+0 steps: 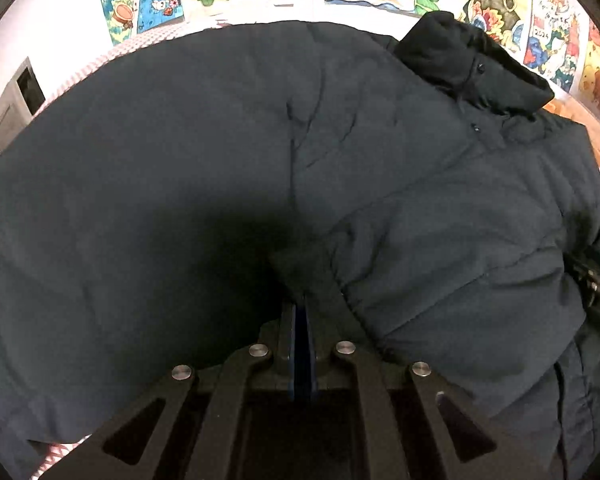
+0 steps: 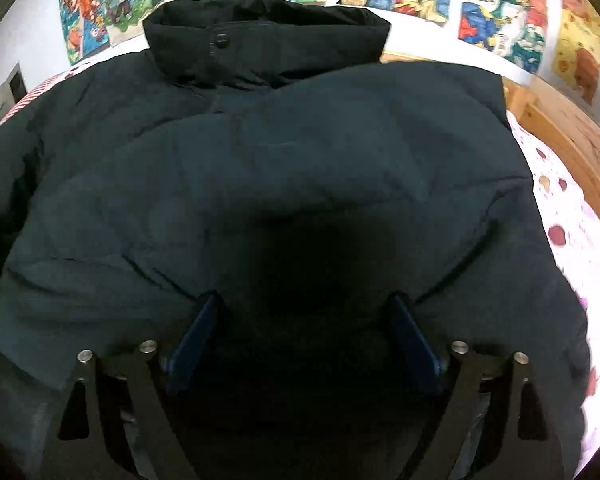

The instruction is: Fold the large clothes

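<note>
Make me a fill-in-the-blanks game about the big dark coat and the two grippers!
1. The left gripper has its jaws ____ on a fold of the coat.
2. The right gripper has its jaws ____.
3. The coat's collar has a round ____ on it.
4. The wall behind is covered with colourful ____.

Missing words: shut; open; button; drawings

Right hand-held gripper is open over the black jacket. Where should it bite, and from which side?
Probably the near edge of the puffy jacket, straight ahead of the right hand-held gripper. Come in low from the near side, since the thick quilted panel bulges between the spread blue pads and offers a fold there. The left hand-held gripper is shut on a flap.
</note>
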The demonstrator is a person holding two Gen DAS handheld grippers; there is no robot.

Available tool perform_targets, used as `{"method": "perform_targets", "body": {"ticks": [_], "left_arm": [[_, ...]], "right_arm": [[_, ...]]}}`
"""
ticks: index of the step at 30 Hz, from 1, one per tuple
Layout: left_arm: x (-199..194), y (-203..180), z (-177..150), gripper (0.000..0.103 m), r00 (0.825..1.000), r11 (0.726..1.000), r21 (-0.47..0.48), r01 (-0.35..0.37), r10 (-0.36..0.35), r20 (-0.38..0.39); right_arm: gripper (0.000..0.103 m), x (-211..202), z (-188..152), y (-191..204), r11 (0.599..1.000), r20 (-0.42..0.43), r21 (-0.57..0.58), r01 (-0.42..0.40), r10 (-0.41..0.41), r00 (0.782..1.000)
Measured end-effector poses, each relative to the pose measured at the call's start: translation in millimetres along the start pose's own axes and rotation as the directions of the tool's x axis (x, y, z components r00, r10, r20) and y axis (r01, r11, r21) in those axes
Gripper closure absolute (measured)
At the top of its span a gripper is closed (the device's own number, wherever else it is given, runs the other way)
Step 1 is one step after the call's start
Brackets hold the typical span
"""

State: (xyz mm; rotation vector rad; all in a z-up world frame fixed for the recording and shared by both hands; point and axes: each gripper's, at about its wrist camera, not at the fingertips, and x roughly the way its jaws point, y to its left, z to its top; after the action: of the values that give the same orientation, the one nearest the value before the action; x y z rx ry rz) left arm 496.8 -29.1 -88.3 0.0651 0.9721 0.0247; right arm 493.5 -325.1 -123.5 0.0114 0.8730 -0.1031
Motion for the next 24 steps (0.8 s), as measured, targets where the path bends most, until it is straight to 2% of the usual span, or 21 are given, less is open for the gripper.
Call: {"method": "perform_targets", "body": {"ticks": [4,7,8,9,10,11,13,16,18,20,23,24], "left_arm": [[2,1,-3,0.095,1.000,1.000,-0.023,0.018,-0.018,0.014],[-9,15,-4,0.084,0.997,0.994,-0.070,0.081,-0.080,0.016],[-15,22,-6,0.073,0.994,0.989,-0.101,0.107,-0.106,0.018],[-24,31,-10,0.057,0.989,0.978,-0.144,0.149,-0.146,0.029],[-33,39,-15,0.047,0.981,0.965,-0.179,0.194,-0.188,0.049],[-38,45,-18,0.030,0.975,0.954,-0.203,0.221,-0.212,0.067],[-60,60,-32,0.026,0.963,0.928,-0.262,0.264,-0.241,0.119],[-88,77,-53,0.022,0.962,0.910,-0.320,0.265,-0.227,0.150],[-106,94,-69,0.022,0.955,0.888,-0.358,0.287,-0.235,0.183],[-121,116,-86,0.020,0.953,0.869,-0.403,0.289,-0.221,0.207],[-134,153,-115,0.019,0.956,0.825,-0.494,0.273,-0.175,0.236],[-139,168,-125,0.019,0.953,0.799,-0.532,0.282,-0.168,0.253]], "right_arm": [[0.016,-1,-7,12,1.000,0.023,-0.009,0.018,-0.018,1.000],[0.015,-11,-8,19,0.999,0.023,0.000,0.045,-0.045,0.999],[0.015,-16,-7,18,0.997,0.021,0.002,0.074,-0.074,0.997],[0.014,-30,-8,18,0.992,0.031,-0.005,0.126,-0.126,0.992],[0.014,-43,-8,25,0.983,0.058,-0.027,0.182,-0.181,0.982],[0.014,-57,-8,34,0.973,0.095,-0.053,0.225,-0.219,0.971],[0.013,-85,-5,54,0.962,0.171,-0.107,0.251,-0.231,0.958],[0.012,-109,3,86,0.971,0.194,-0.160,0.178,-0.146,0.970],[0.012,-116,10,109,0.977,0.163,-0.192,0.094,-0.062,0.985],[0.012,-113,11,129,0.974,0.130,-0.222,0.051,-0.022,0.991],[0.012,-104,8,161,0.963,0.063,-0.271,-0.009,0.027,0.998],[0.012,-100,8,171,0.960,0.040,-0.278,-0.034,0.047,0.998]]}}
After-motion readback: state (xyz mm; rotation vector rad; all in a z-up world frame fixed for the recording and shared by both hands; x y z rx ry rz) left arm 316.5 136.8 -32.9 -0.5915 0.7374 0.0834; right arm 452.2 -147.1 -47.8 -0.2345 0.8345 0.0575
